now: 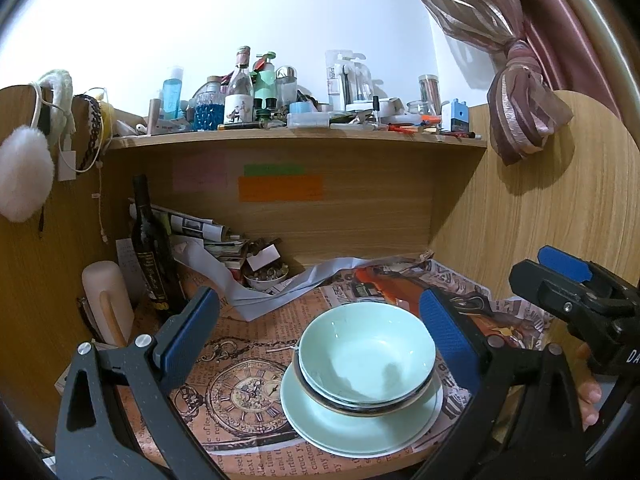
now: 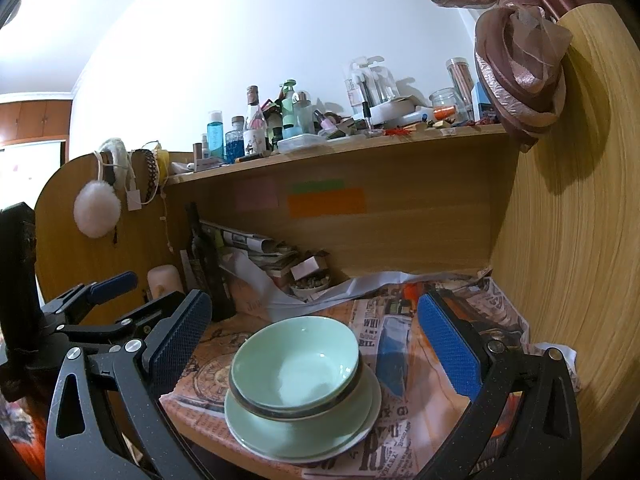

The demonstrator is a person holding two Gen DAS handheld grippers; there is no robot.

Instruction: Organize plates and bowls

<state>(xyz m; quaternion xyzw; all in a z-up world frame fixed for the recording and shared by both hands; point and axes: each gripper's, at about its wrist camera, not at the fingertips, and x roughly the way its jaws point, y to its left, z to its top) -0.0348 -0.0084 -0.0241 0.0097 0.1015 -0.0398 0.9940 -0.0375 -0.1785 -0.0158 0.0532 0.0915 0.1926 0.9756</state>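
A pale green bowl (image 1: 366, 354) (image 2: 296, 364) is nested on top of other bowls, one with a dark rim. That stack rests on pale green plates (image 1: 352, 428) (image 2: 296, 434) near the desk's front edge. My left gripper (image 1: 320, 336) is open, its blue-padded fingers spread to either side of the stack and above it, holding nothing. My right gripper (image 2: 316, 344) is also open around the same stack and holds nothing. The right gripper's fingers (image 1: 564, 264) show at the right edge of the left wrist view. In the right wrist view the left gripper's fingers (image 2: 112, 282) show at the left.
Printed newspaper (image 1: 240, 392) covers the desk. At the back left stand a dark wine bottle (image 1: 150, 248), a white bottle (image 1: 106, 300), piled papers and a small dish of bits (image 1: 266, 274). A shelf (image 1: 296, 138) above carries many bottles. A wooden side panel (image 2: 560, 240) closes the right.
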